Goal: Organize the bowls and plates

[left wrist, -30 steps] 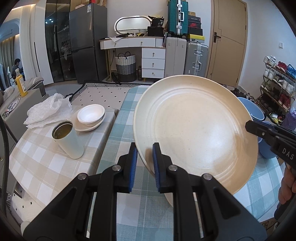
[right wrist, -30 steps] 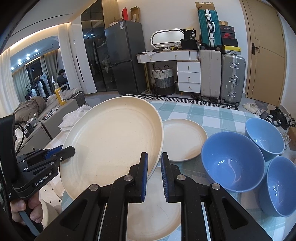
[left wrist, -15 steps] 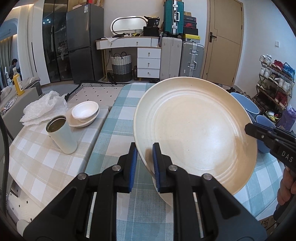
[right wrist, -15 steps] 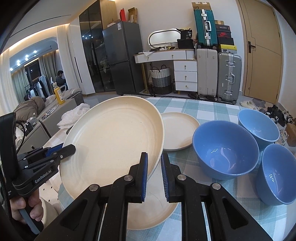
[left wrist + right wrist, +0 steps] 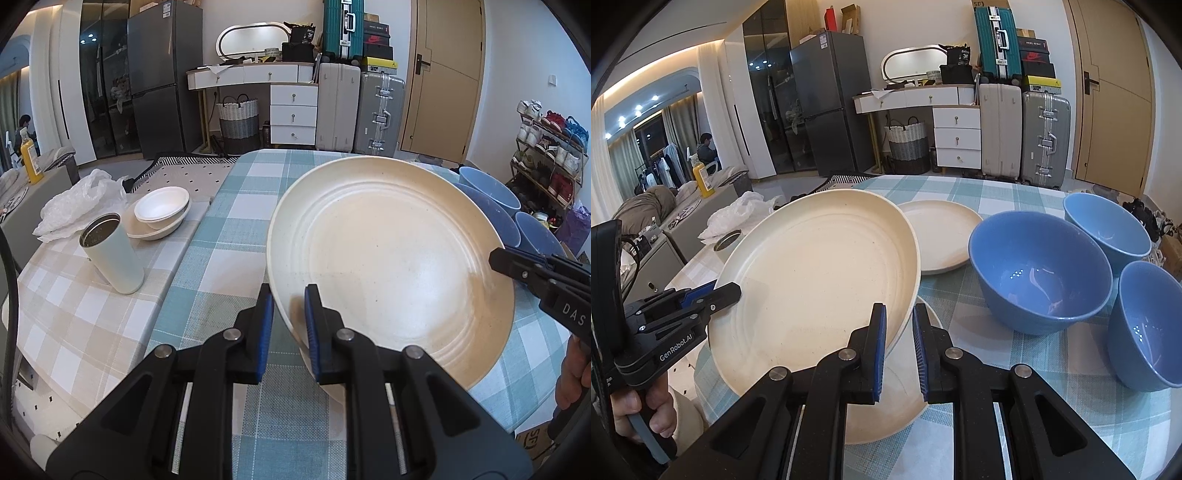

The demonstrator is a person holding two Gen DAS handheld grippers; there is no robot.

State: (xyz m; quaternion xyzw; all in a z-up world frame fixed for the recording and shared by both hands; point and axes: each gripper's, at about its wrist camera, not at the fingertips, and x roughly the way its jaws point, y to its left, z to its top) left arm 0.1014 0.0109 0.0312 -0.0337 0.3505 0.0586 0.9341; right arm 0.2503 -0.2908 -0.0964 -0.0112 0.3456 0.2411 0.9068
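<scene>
Both tools clench opposite rim edges of the large cream plate (image 5: 812, 280), held tilted above another cream plate (image 5: 886, 402) on the bench (image 5: 997, 192): left tool (image 5: 288, 314), right tool (image 5: 899, 332). 3 blue bowls (image 5: 1041, 269) stand empty beside it.

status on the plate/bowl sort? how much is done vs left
Early. Nothing looks stacked yet. In hand: both tools, left and right, grip opposite edges of a large cream plate, held tilted above a second large plate on the table. Left: a smaller cream plate lies alone further back, and three blue bowls stand side by side, not nested.
</scene>
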